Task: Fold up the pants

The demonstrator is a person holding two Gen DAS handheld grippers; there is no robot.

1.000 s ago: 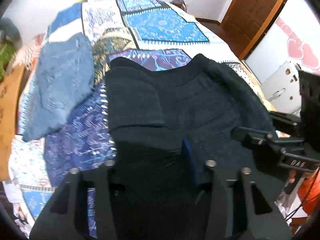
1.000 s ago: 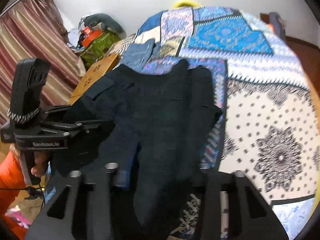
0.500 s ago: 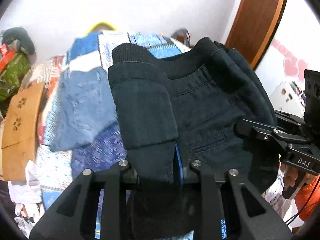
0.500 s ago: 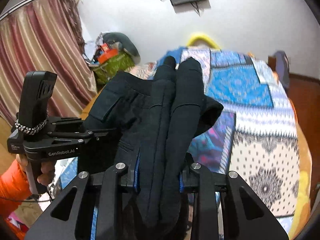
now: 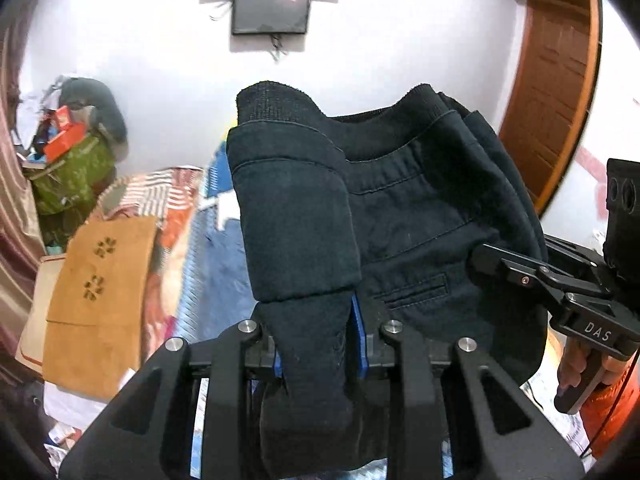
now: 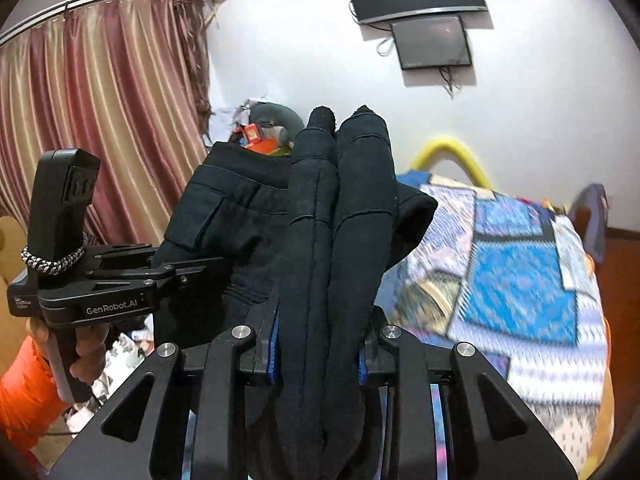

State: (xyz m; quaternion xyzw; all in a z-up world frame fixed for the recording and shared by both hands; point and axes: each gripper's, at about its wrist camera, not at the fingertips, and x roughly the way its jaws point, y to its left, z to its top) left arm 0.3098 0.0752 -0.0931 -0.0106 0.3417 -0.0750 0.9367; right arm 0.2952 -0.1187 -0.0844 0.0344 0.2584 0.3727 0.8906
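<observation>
— Where are the pants (image 5: 408, 216)?

— Up in the air above the quilted bed (image 6: 516, 280), bunched (dark navy, waistband uppermost).

— And the tongs?

— Left tongs (image 5: 318, 344) are clamped on one thick fold; right tongs (image 6: 318, 356) pinch two rolled folds, wall screen (image 6: 434, 42) behind.

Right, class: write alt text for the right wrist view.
The right gripper clamps a bunch of dark pants, lifted in the air. The left gripper grips the same pants from the side, with a patterned bed behind.
</observation>
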